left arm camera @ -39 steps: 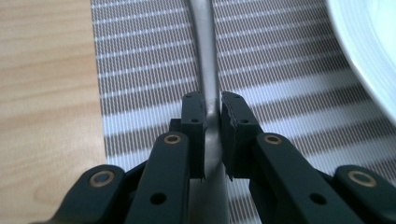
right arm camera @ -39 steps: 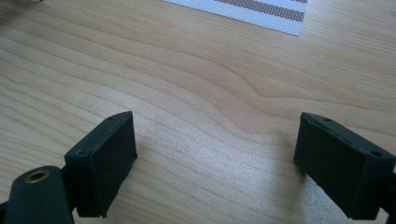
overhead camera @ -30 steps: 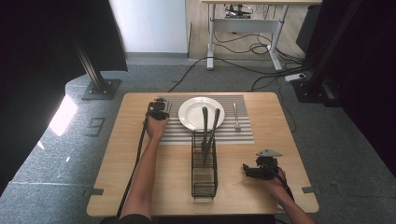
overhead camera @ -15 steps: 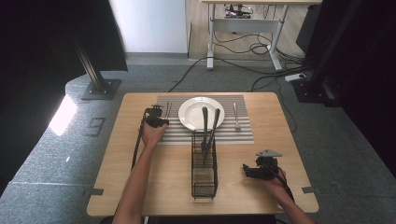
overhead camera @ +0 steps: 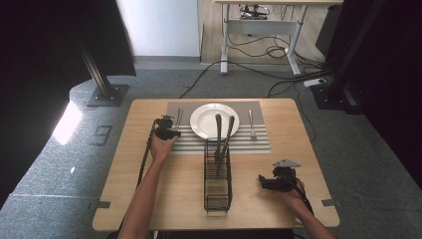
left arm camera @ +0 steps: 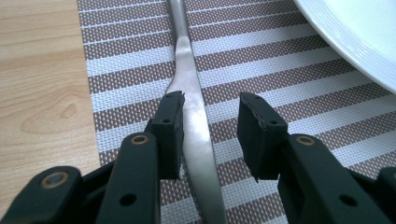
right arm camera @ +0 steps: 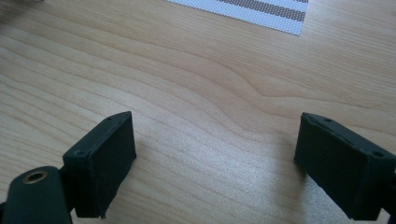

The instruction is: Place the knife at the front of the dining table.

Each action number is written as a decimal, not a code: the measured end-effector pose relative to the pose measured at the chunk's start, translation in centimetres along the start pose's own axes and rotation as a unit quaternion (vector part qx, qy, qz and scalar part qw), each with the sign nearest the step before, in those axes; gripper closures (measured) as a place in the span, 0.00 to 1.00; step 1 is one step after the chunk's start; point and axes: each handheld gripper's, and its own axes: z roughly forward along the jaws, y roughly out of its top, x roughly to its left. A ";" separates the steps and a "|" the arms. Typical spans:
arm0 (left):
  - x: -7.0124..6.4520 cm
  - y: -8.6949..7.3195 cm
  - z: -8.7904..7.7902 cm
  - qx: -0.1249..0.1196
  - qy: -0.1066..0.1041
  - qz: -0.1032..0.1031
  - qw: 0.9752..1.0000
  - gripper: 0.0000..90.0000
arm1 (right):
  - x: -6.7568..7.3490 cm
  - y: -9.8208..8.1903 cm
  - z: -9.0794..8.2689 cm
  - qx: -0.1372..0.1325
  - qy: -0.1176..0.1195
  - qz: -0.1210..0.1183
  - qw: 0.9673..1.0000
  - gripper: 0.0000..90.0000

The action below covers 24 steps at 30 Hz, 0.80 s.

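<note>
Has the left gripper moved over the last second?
Yes, slightly. The left gripper has pulled back toward the person along the striped placemat, away from the white plate, jaws open astride the metal utensil handle.

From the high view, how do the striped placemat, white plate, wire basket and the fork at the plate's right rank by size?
Largest to smallest:
1. striped placemat
2. wire basket and white plate: similar footprint, and the basket sits nearer the camera, so unranked
3. fork

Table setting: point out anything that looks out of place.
Nothing is spilled or damaged. The one oddity: two dark-handled utensils stand in the wire basket and lean over the plate. The silver utensil lies flat between the open left tongs.
</note>
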 end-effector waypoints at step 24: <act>-0.6 -0.6 -3.1 -0.069 -0.018 0.018 0.997 0.33 | 0.0 0.0 0.0 0.000 0.000 0.000 1.000 0.14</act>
